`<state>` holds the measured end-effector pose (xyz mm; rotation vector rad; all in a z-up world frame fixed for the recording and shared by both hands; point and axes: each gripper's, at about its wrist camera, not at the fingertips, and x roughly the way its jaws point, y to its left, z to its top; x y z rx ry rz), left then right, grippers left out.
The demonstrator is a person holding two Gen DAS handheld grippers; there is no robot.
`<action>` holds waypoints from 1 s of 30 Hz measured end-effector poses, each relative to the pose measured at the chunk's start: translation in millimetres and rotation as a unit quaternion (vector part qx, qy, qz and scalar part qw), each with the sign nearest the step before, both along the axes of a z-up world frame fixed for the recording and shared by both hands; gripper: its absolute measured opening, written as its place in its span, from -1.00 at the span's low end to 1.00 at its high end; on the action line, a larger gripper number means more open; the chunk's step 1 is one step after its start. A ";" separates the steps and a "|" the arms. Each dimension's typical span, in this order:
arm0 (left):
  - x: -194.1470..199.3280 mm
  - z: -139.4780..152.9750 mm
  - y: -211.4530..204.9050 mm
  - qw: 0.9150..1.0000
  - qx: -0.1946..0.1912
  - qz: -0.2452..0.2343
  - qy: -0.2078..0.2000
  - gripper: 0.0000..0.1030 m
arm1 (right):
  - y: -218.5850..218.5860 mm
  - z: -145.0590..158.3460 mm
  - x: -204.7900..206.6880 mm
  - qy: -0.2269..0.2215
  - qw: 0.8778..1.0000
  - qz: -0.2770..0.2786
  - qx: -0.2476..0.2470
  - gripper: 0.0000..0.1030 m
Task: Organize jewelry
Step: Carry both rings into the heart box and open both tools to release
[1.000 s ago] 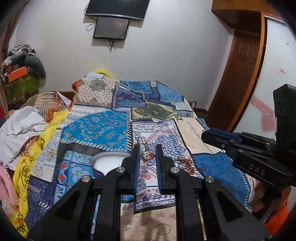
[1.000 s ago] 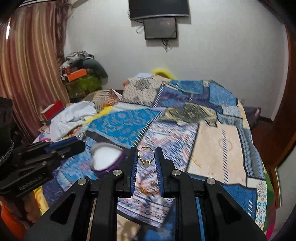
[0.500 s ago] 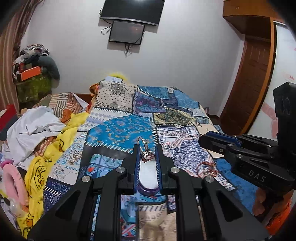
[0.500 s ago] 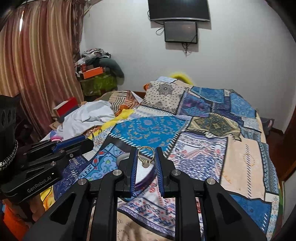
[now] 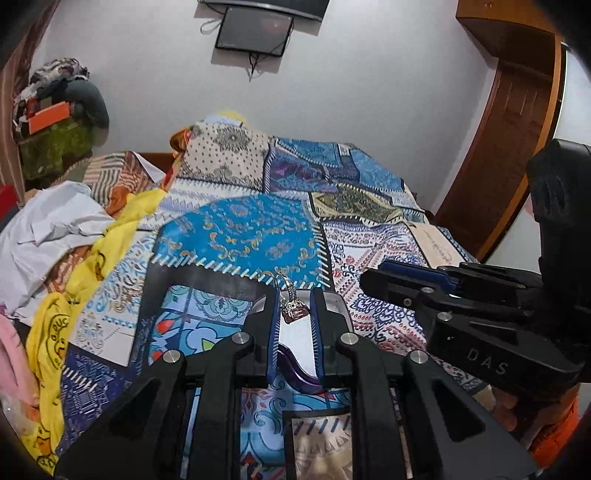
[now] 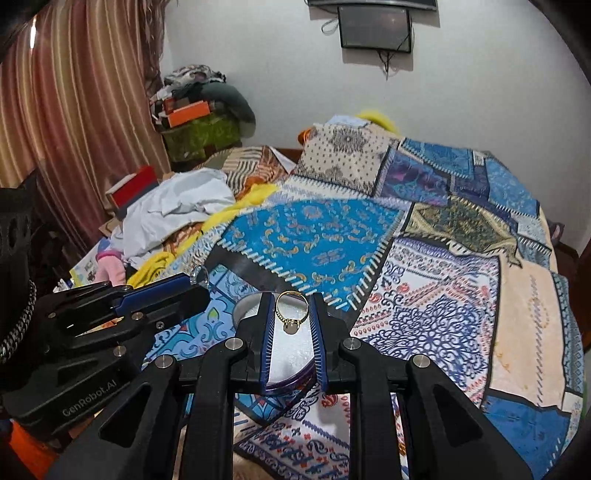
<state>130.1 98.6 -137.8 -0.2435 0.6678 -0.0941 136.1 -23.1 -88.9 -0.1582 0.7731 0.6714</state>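
Observation:
My left gripper [image 5: 294, 301] is shut on a silver ring with a pink stone [image 5: 291, 306] and holds it above the bed. My right gripper [image 6: 291, 310] is shut on a gold ring with a pale stone [image 6: 291, 314]. Below both sits a white heart-shaped jewelry box with a purple rim [image 6: 293, 354], also seen in the left wrist view [image 5: 297, 347], lying on the patchwork bedspread [image 6: 424, 295]. The right gripper also shows at the right of the left wrist view [image 5: 373, 282]; the left gripper shows at the left of the right wrist view [image 6: 199, 284].
A pile of white, yellow and pink clothes [image 5: 55, 236] lies along the bed's left side. A striped curtain [image 6: 74, 129] hangs at the left. A wooden door [image 5: 509, 147] stands at the right. A screen [image 5: 255, 31] hangs on the far wall.
Both grippers, each still holding its ring, have shifted so the heart-shaped box now lies right under their fingers; a second ago it lay to the left of them.

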 end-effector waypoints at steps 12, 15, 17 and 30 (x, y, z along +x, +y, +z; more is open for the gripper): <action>29.6 -30.9 -0.8 0.999 -0.003 -0.019 0.032 -0.71 | 10.9 -28.1 22.8 0.052 0.999 0.005 -0.008 -0.67; 32.2 -34.6 -0.3 0.999 -0.006 -0.019 0.036 -0.71 | 10.5 -31.0 24.2 0.059 0.998 0.006 -0.007 -0.67; 33.5 -35.1 -0.5 0.999 -0.005 -0.018 0.039 -0.71 | 10.2 -31.8 25.0 0.061 0.998 0.007 -0.007 -0.67; 23.9 -19.0 2.3 1.000 0.005 -0.001 0.030 -0.71 | 10.4 -28.6 23.6 0.058 0.998 0.004 -0.014 -0.46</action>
